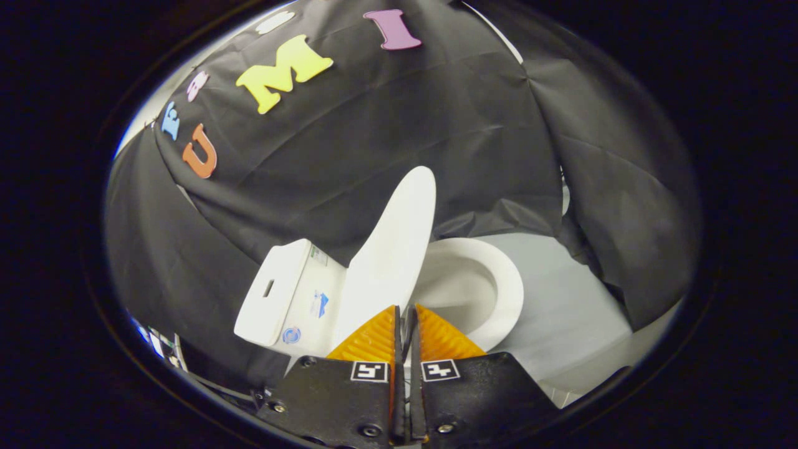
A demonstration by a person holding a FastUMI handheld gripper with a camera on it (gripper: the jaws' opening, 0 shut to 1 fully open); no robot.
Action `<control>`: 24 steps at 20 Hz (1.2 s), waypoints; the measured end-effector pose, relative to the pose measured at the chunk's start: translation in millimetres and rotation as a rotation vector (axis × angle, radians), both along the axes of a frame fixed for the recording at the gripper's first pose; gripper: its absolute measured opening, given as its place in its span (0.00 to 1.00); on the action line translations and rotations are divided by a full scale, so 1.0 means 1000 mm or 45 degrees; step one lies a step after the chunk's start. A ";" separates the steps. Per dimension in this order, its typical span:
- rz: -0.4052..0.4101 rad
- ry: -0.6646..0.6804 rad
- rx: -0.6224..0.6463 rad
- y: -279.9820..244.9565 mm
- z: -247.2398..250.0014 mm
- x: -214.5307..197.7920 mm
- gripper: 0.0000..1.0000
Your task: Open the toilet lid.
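Lid (393, 249) is up, a smooth white oval standing nearly upright just ahead of the gripper (405, 312), between tank (277, 293) and bowl (492, 287). Orange fingers (374, 340) are pressed together, clenched on nothing. The seat ring lies exposed, white floor (573, 305) beyond.

1. The glossy white plastic toilet lid (393, 249) and white oval ceramic bowl (492, 280) are plain.
2. The white boxy tank (280, 293) carries small blue marks.
3. The gripper (405, 312) has ridged orange fingers (374, 340) on black plates with black-and-white square markers.
4. The floor (573, 305) is pale grey.
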State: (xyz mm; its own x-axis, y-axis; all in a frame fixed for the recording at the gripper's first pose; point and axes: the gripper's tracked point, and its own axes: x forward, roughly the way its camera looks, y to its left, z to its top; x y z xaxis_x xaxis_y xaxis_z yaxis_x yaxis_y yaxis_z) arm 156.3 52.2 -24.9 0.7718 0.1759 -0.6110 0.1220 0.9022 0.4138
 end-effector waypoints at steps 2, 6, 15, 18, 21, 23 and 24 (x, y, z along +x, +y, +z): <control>-0.001 -0.001 0.002 0.004 0.006 0.000 0.07; 0.005 -0.009 -0.030 0.017 0.014 0.002 0.07; 0.033 -0.031 -0.147 0.049 0.040 0.007 0.08; 0.029 -0.034 -0.207 0.057 0.046 0.010 0.08; 0.031 -0.038 -0.231 0.065 0.052 0.011 0.08; 0.032 -0.040 -0.241 0.073 0.057 0.012 0.08; 0.036 -0.045 -0.251 0.077 0.058 0.013 0.08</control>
